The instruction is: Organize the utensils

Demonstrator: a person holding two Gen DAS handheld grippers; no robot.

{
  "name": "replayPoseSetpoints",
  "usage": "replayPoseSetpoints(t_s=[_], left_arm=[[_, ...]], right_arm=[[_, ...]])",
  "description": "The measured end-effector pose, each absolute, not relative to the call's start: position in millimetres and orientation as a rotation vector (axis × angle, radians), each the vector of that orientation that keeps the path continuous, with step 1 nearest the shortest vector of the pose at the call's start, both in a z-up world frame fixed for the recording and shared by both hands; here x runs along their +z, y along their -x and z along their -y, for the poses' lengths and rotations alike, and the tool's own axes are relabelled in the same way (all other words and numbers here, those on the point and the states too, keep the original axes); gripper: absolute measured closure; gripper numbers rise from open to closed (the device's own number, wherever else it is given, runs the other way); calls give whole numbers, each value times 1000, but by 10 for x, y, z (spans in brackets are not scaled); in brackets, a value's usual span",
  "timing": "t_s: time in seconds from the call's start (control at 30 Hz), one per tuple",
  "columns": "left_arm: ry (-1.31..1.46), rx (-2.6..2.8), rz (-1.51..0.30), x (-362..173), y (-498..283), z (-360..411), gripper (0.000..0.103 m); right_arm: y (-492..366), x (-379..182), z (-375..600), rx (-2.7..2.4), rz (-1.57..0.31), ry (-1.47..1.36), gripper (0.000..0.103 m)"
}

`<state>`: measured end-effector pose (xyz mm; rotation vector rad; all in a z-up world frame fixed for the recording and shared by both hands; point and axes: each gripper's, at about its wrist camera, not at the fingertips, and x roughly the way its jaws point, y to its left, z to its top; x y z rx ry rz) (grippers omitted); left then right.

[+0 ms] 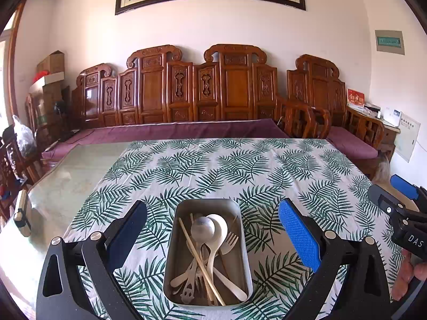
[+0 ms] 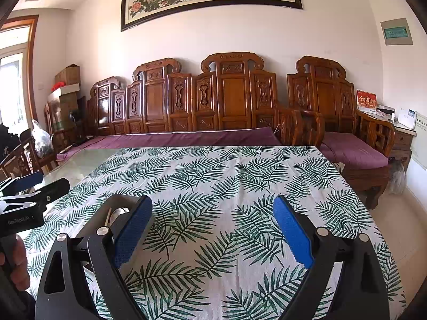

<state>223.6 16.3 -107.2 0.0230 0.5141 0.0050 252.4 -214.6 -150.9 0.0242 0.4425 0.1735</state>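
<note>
A grey metal tray (image 1: 173, 240) sits on the leaf-print tablecloth (image 1: 213, 165), straight ahead of my left gripper (image 1: 212, 213), which is open and empty with a finger on either side of the tray. Inside lie two pale spoons (image 1: 217, 229), a fork (image 1: 229, 241), wooden chopsticks (image 1: 198, 258) and other utensils in a loose heap. My right gripper (image 2: 213, 210) is open over bare cloth to the right of the tray (image 2: 117, 202), whose corner shows behind its left finger. Each gripper also appears at the edge of the other view: the right gripper (image 1: 400, 192) and the left gripper (image 2: 40, 184).
The cloth (image 2: 226, 186) covers most of a glass-topped table (image 1: 74, 176). A small wood-and-black object (image 1: 21, 213) lies at the table's left edge. A carved wooden sofa (image 1: 186, 93) with purple cushions stands behind the table. A hand (image 1: 408, 274) holds the right gripper's grip.
</note>
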Motion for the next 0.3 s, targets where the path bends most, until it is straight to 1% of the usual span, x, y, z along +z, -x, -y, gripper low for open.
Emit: replayPoseSetpoints(t_s=[0.3], left_arm=[[-25,2,-516,-1069,-2238,-147,8]], right_arm=[[-2519,-1512,2141,173,-441,-25,10]])
